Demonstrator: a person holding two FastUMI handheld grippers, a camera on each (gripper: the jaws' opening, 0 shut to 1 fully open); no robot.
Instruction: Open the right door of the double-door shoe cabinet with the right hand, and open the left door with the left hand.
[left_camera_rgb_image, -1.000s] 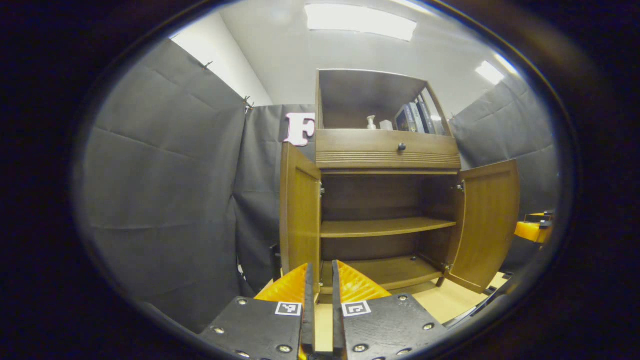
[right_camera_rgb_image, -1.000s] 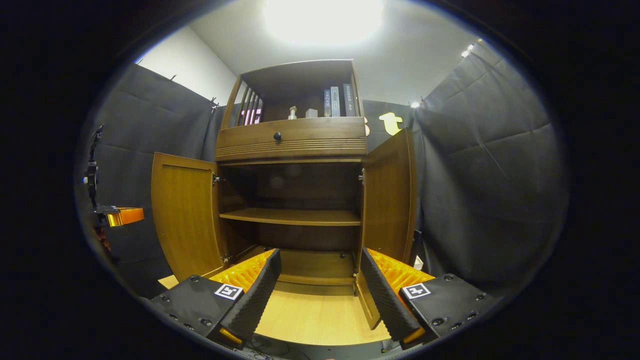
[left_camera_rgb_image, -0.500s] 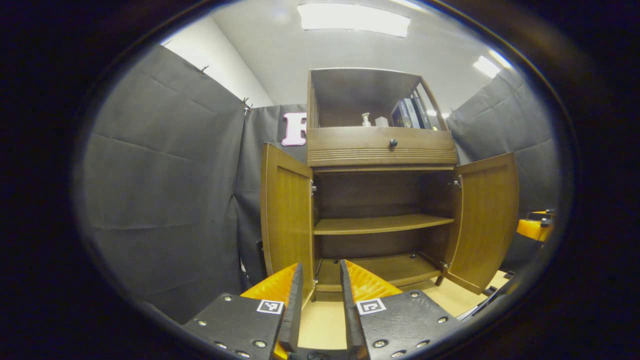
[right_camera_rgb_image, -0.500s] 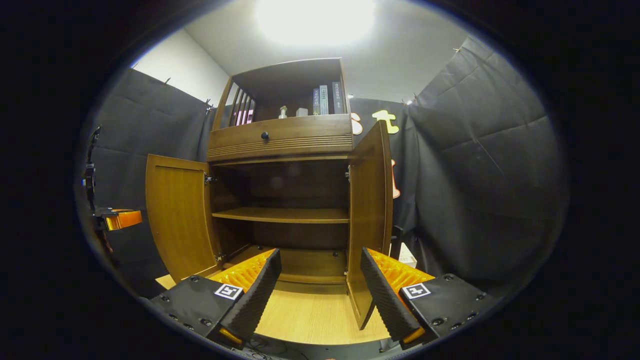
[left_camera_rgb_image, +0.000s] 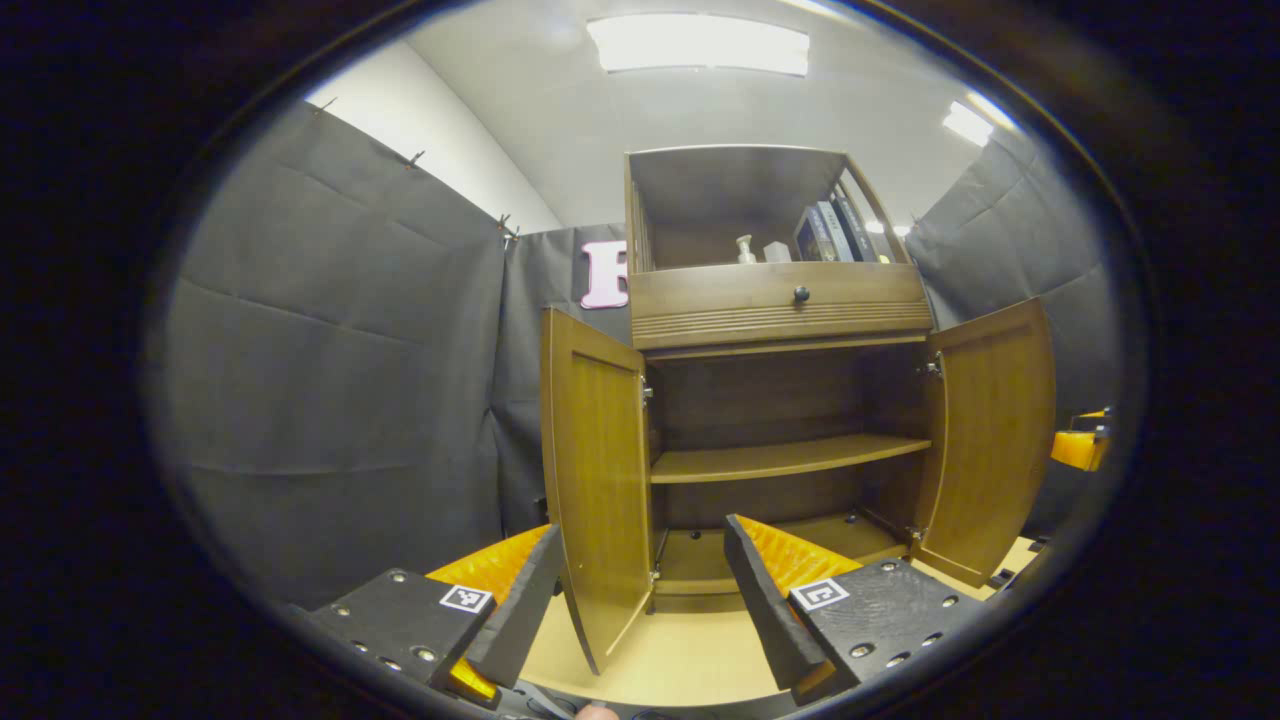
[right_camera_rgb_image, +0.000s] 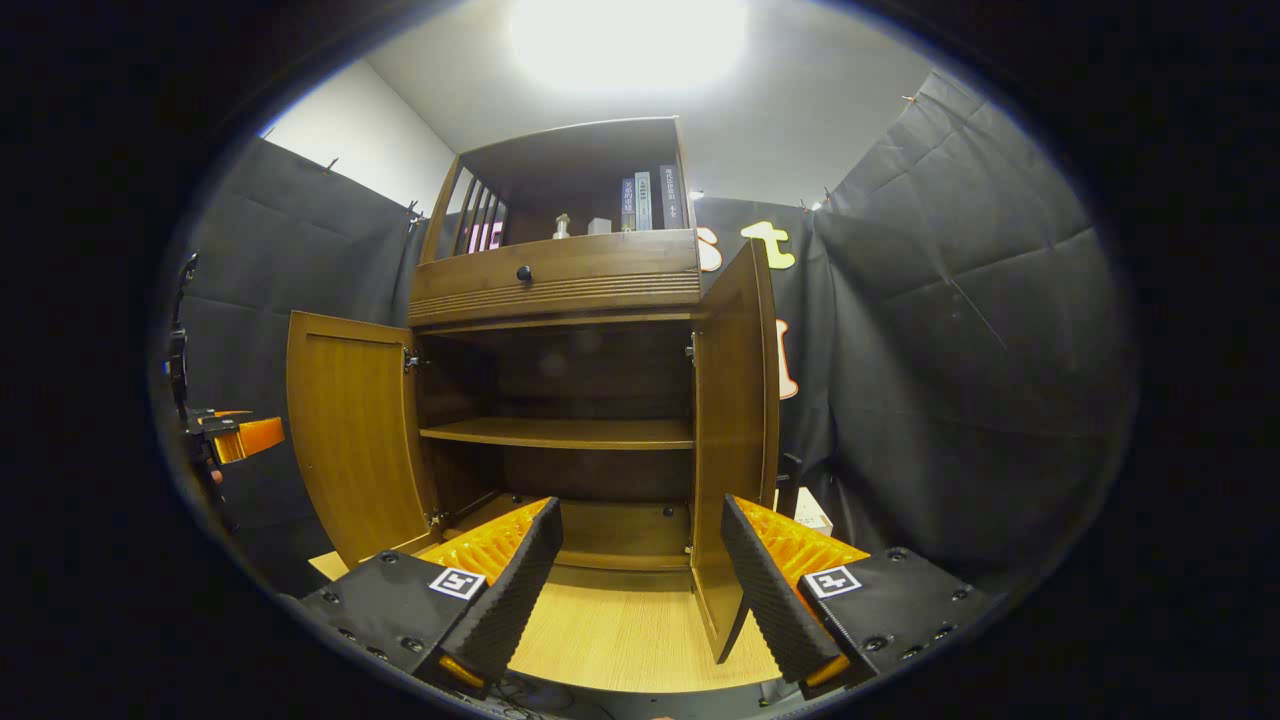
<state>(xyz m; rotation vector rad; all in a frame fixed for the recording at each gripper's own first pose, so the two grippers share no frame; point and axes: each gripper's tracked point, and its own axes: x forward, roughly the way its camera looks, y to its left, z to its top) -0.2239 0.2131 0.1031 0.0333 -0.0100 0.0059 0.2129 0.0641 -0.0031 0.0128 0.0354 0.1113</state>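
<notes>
Currently both doors of the shoe cabinet (right_camera_rgb_image: 560, 400) hang open. Left to right in the right gripper view: left gripper (right_camera_rgb_image: 235, 437) near the picture's left edge, its gap unreadable there; left door (right_camera_rgb_image: 350, 430) swung out wide; lower compartment with one bare middle shelf (right_camera_rgb_image: 560, 432); right door (right_camera_rgb_image: 735, 420) edge-on. Above sits a drawer (right_camera_rgb_image: 555, 278) with a dark knob (right_camera_rgb_image: 523, 273), then an open top shelf holding a small pump bottle (right_camera_rgb_image: 563, 225) and upright books (right_camera_rgb_image: 645, 203). Right gripper (right_camera_rgb_image: 635, 570) is spread wide, gripping nothing. In the left gripper view, the left gripper (left_camera_rgb_image: 640, 600) is spread wide, its fingers straddling the left door's (left_camera_rgb_image: 600, 470) lower edge, not pressing it.
</notes>
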